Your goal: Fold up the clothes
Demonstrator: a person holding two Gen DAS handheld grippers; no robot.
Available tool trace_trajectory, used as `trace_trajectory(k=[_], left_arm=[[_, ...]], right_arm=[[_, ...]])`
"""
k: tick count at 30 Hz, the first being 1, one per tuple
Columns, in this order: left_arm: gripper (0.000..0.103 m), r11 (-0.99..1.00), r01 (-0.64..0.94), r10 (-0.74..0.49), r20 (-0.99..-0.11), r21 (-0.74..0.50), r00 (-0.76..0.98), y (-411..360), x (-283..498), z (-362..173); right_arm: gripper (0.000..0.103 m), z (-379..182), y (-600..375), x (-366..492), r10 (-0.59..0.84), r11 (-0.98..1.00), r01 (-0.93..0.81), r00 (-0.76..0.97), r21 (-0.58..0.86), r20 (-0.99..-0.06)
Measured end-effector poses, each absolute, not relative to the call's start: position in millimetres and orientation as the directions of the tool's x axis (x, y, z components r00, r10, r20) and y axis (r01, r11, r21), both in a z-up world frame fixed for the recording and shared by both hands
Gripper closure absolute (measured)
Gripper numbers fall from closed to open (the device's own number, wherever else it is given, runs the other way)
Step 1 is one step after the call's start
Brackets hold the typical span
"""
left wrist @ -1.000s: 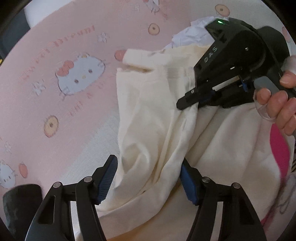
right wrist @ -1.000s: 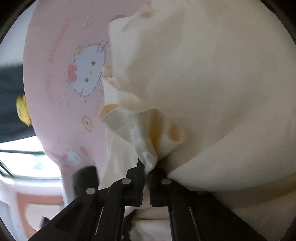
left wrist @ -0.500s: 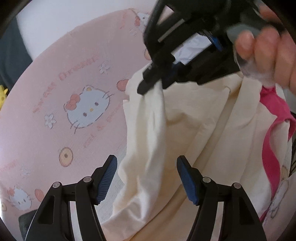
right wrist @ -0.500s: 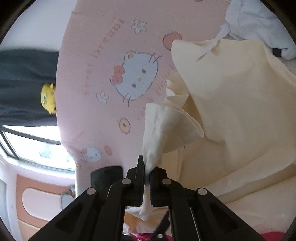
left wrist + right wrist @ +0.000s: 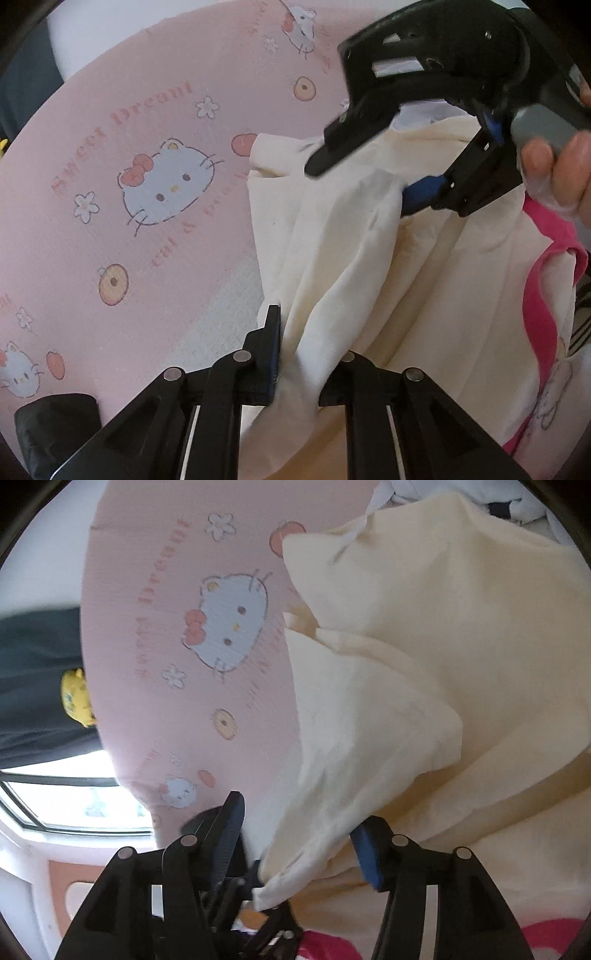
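A cream garment (image 5: 332,258) lies crumpled on a pink cartoon-cat sheet (image 5: 147,221). At the bottom of the left wrist view my left gripper (image 5: 301,354) is closing its jaws on a bunched fold of that garment, and the pads press on it. My right gripper (image 5: 360,188) hovers above, held by a hand (image 5: 554,173). Its jaws are opening. In the right wrist view the right gripper (image 5: 299,838) stands wide, with a loose flap of the cream garment (image 5: 369,738) hanging between the fingers, untouched by the pads.
A garment with pink trim (image 5: 535,295) lies to the right of the cream one. White clothing (image 5: 517,498) is heaped beyond it. A dark object (image 5: 55,424) sits at the sheet's near left. Dark fabric with a yellow figure (image 5: 75,698) and a window (image 5: 74,805) lie past the sheet's edge.
The right gripper lifted the pinched fold, then let it go and opened. The left gripper, open before, has closed on the hanging fold below it.
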State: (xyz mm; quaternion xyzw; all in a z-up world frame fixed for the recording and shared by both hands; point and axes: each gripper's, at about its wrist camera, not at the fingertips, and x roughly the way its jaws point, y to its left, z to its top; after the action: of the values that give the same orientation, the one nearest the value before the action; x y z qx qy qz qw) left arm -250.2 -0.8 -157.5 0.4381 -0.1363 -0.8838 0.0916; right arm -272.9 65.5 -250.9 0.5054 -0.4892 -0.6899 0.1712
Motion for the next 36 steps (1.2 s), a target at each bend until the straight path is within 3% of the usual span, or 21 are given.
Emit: trace_trajectory(k=[1, 3, 4, 9, 14, 16, 18, 20, 21, 22, 26, 34, 36], left_arm=[[0.092, -0.946, 0.042, -0.282, -0.749, 0.323, -0.599, -1, -250, -158], [0.092, -0.945, 0.043, -0.284, -0.745, 0.325, -0.603, -2, -248, -157], [0.091, -0.943, 0.049, -0.291, -0.742, 0.330, -0.603, -4, -247, -156], [0.089, -0.937, 0.073, -0.322, -0.769, 0.341, -0.552, -18, -244, -159], [0.086, -0.959, 0.093, -0.277, -0.808, 0.269, -0.520, -41, -224, -161], [0.074, -0.964, 0.108, -0.263, -0.822, 0.242, -0.505, -51, -217, -166], [0.074, -0.972, 0.124, -0.235, -0.833, 0.200, -0.501, -62, -211, -171], [0.077, -0.979, 0.152, -0.194, -0.836, 0.134, -0.513, -73, -203, -172], [0.089, -0.981, 0.167, -0.175, -0.836, 0.101, -0.520, -79, -200, -171], [0.093, -0.981, 0.181, -0.154, -0.836, 0.066, -0.526, -85, -197, -170], [0.096, -0.957, 0.277, -0.214, -0.844, 0.081, -0.492, -105, -189, -167], [0.098, -0.928, 0.371, -0.217, -0.857, 0.033, -0.468, -154, -179, -154], [0.098, -0.924, 0.383, -0.188, -0.862, -0.008, -0.471, -162, -175, -155]], right_arm=[[0.049, -250, 66, -274, -0.713, -0.480, -0.257, -0.443, 0.838, -0.544], [0.073, -246, 66, -275, -0.675, -0.516, -0.257, -0.465, 0.817, -0.573], [0.093, -244, 66, -278, -0.660, -0.536, -0.261, -0.464, 0.803, -0.591], [0.095, -230, 50, -298, -0.644, -0.607, -0.217, -0.430, 0.764, -0.633], [0.095, -204, 32, -314, -0.647, -0.629, -0.156, -0.438, 0.762, -0.624], [0.095, -193, 24, -320, -0.649, -0.637, -0.134, -0.438, 0.759, -0.622], [0.095, -182, 15, -328, -0.648, -0.653, -0.115, -0.428, 0.749, -0.630], [0.095, -174, 7, -334, -0.635, -0.673, -0.109, -0.424, 0.732, -0.646], [0.095, -171, 2, -338, -0.628, -0.684, -0.104, -0.419, 0.722, -0.655], [0.095, -168, -4, -342, -0.622, -0.695, -0.098, -0.415, 0.712, -0.664], [0.095, -159, -28, -356, -0.596, -0.734, -0.073, -0.407, 0.675, -0.692], [0.096, -153, -82, -389, -0.640, -0.723, -0.003, -0.373, 0.691, -0.671], [0.096, -154, -92, -397, -0.621, -0.746, -0.018, -0.342, 0.665, -0.706]])
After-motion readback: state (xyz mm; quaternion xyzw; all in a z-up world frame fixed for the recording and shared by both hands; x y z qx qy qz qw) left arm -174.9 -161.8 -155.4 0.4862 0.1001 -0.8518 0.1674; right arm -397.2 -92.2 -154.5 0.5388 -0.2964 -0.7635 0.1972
